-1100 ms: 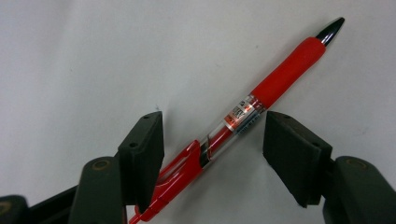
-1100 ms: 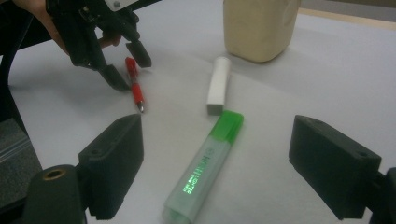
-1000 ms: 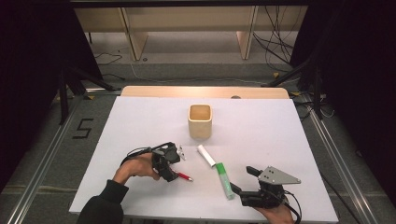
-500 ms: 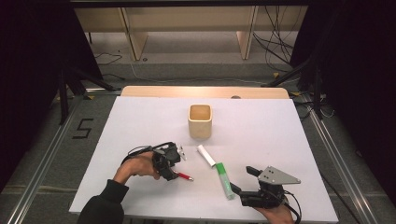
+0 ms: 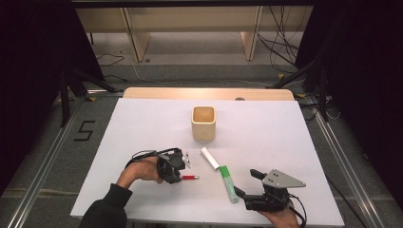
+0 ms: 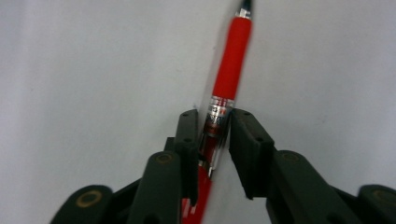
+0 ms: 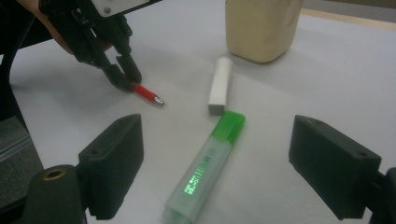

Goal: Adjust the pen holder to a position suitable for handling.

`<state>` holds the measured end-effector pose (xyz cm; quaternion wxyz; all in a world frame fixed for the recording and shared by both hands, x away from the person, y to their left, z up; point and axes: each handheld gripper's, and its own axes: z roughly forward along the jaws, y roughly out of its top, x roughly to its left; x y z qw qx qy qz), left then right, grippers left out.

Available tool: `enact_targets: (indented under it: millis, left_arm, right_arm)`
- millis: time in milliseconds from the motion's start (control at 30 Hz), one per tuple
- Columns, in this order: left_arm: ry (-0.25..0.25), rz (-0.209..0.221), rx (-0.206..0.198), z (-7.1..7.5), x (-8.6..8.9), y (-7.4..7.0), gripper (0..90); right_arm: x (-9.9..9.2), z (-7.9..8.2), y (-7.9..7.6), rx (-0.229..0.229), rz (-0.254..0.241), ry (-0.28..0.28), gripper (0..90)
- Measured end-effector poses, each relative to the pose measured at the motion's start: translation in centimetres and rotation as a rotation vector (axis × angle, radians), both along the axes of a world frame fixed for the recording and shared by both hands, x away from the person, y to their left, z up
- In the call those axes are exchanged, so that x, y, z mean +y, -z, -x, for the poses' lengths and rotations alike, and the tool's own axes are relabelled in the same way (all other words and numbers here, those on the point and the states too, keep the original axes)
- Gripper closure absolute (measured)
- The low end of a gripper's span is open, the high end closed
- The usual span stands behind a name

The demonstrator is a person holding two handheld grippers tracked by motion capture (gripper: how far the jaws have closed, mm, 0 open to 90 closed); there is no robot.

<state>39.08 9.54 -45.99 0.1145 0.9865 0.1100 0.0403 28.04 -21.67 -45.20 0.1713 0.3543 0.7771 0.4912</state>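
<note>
Both left fingers (image 6: 189,135) pinch the red pen (image 6: 229,70).

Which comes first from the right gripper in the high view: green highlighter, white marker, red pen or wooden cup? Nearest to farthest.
From the right gripper:
1. Green highlighter, just left of its jaws.
2. White marker, beyond the highlighter.
3. Red pen, left, in the left gripper.
4. Wooden cup, farthest back.

Red pen (image 6: 230,63), lying flat on white table (image 5: 266,137), clear barrel, dark tip
</note>
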Motion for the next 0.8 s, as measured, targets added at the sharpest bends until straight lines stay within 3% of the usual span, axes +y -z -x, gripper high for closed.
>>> enact_targets:
  millis: [267,433,800]
  left_arm:
    - [0.018,-0.012,-0.003,0.0,0.0,-0.1,78.8]
    - [-0.039,0.003,-0.017,-0.3,0.2,-0.2,78.9]
    - [-0.141,0.087,-0.015,-0.9,0.9,-1.2,79.0]
  right_arm:
    - [0.0,-0.1,0.0,0.002,0.0,0.0,18.8]
    - [0.0,0.0,0.0,0.004,-0.002,0.004,18.8]
    - [0.0,0.0,0.0,0.002,-0.003,0.004,18.8]
